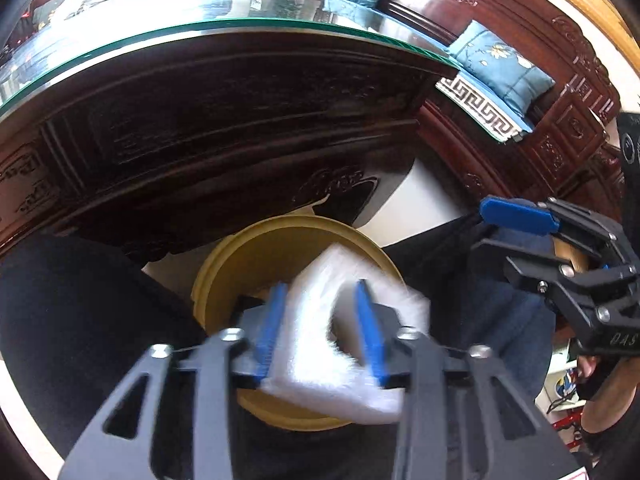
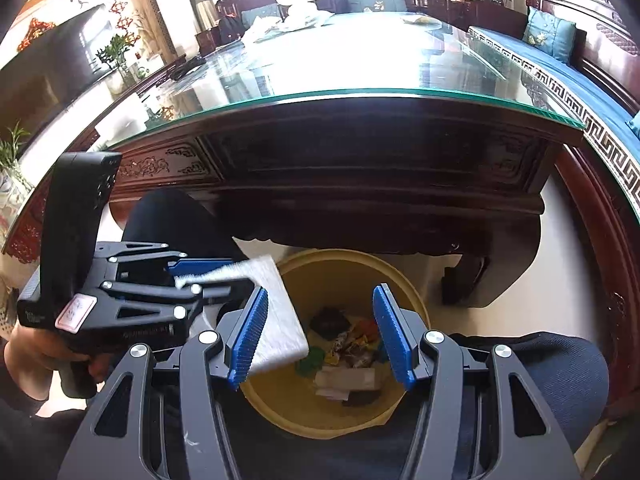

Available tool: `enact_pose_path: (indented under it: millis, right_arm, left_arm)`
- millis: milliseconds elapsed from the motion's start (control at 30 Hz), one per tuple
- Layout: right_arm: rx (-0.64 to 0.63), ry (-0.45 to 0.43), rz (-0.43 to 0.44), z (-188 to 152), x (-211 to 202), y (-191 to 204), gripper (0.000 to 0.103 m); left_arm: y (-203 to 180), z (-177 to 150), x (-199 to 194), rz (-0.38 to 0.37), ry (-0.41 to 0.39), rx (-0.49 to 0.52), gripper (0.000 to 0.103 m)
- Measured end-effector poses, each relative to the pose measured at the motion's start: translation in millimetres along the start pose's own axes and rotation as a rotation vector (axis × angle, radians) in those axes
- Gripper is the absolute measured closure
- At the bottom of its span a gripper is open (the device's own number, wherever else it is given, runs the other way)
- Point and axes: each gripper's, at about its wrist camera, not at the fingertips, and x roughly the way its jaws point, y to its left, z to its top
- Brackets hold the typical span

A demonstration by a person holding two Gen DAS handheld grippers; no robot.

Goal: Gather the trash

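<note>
A folded white tissue point(image 1: 316, 364) sits between the blue pads of my left gripper point(image 1: 320, 286), above the round yellow bin point(image 1: 240, 256). The tissue is blurred and looks loose: it lies against the left pad, with a gap on the right pad's side. In the right wrist view the left gripper point(image 2: 224, 276) reaches in from the left and the tissue point(image 2: 280, 320) hangs over the bin's rim point(image 2: 400, 276). My right gripper point(image 2: 320, 292) stands open over the bin with nothing between its fingers. Wrappers and paper point(image 2: 352, 344) lie in the bin. The left wrist view shows the right gripper point(image 1: 480, 227) at the right.
A dark carved wooden table point(image 2: 360, 184) with a glass top point(image 2: 340, 72) stands right behind the bin. The person's legs in dark trousers point(image 1: 72, 304) flank the bin. A wooden bench with blue cushions point(image 2: 552, 32) runs along the right. White items point(image 2: 296, 4) lie at the table's far end.
</note>
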Motion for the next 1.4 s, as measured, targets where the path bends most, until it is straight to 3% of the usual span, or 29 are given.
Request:
enact_pose_path:
  millis: [300, 500, 733, 1100, 1233, 1400]
  right_arm:
    - [0.001, 0.009, 0.014, 2.3, 3.0, -2.7, 0.049]
    - [-0.009, 0.006, 0.028, 8.9, 3.9, 1.0, 0.049]
    - [-0.034, -0.060, 0.028, 36.5, -8.0, 8.4, 0.048]
    - [-0.110, -0.188, 0.054, 134.9, -11.6, 27.1, 0.045]
    - [-0.128, -0.200, 0.061, 181.5, 0.8, 24.1, 0.043]
    - [-0.118, -0.206, 0.036, 236.1, 26.7, 10.9, 0.033]
  left_arm:
    - [-8.4, -3.6, 5.3, -0.019, 0.022, 0.032, 0.057]
    - [-6.8, 7.5, -10.1, 0.010, -0.032, 0.033, 0.057]
    - [1.5, 35.8, -46.1, 0.051, -0.136, 0.006, 0.057]
    - [22.6, 125.0, -100.3, 0.150, -0.326, 0.005, 0.045]
    - [41.8, 161.0, -107.0, 0.189, -0.354, 0.000, 0.041]
    - [79.5, 205.3, -102.7, 0.230, -0.374, -0.043, 0.027]
